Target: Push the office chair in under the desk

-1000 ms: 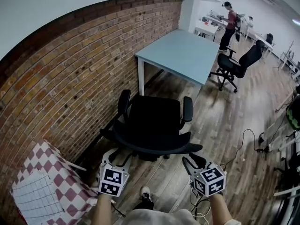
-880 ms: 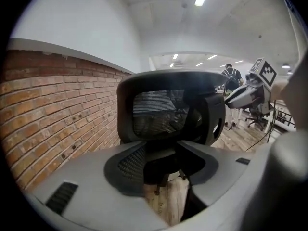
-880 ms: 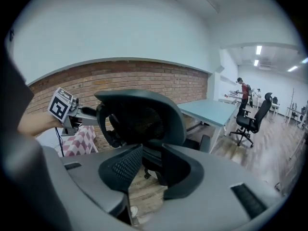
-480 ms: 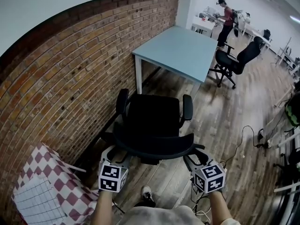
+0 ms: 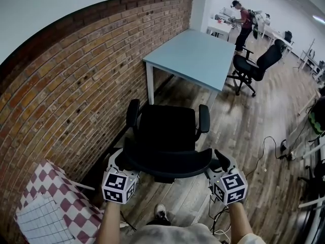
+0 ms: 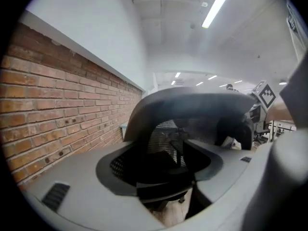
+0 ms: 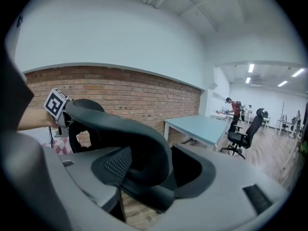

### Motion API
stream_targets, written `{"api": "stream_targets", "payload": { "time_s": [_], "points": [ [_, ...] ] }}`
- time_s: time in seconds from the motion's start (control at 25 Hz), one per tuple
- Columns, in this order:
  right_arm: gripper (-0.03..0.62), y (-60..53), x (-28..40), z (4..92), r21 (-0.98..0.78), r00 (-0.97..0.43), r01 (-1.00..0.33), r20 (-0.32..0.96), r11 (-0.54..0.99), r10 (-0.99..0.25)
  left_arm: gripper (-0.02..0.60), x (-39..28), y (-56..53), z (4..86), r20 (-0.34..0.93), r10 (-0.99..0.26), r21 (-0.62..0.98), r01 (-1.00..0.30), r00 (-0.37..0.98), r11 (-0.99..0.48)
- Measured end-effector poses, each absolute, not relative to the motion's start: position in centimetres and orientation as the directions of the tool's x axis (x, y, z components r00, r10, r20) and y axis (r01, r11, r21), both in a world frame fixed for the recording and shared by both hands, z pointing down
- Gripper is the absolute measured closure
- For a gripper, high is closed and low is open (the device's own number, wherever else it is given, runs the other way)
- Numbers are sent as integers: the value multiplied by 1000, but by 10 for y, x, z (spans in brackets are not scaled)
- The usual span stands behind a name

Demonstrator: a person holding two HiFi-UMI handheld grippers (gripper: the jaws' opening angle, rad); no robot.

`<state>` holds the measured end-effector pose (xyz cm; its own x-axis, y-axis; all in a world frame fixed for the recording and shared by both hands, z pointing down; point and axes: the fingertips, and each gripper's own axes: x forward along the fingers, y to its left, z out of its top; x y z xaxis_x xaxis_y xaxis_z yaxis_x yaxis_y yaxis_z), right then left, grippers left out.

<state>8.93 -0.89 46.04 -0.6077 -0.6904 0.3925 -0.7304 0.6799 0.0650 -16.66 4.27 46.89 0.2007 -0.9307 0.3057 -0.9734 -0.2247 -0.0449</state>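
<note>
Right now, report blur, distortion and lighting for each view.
Head view: sharp, evenly lit, but the wide lens bows the brick wall. Left gripper view: the office chair close to the lens is soft, and the ceiling light burns white. Right gripper view: dark rounded corners; the desk looks crisp.

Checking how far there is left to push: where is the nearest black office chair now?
Head view, centre: the office chair stands on the wood floor short of the blue desk, brick wall at its left.
</note>
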Motion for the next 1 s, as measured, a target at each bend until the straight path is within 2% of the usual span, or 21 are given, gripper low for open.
{"api": "stream_targets", "payload": {
  "time_s": [0.28,0.64,1.0],
  "points": [
    [307,-23,74,459,119,-597,-729,372,674,-711,260,-185,24,470,231,-964,-32,-989,135,-146],
    [306,-33,66,462,91,-632,-716,337,692,-698,241,-191,9,472,191,-968,-73,-981,165,-182],
    [297,-42,64,464,38,-598,-784,225,620,-769,247,-197,-1,471,192,-967,-81,-979,168,-186]
  ]
}}
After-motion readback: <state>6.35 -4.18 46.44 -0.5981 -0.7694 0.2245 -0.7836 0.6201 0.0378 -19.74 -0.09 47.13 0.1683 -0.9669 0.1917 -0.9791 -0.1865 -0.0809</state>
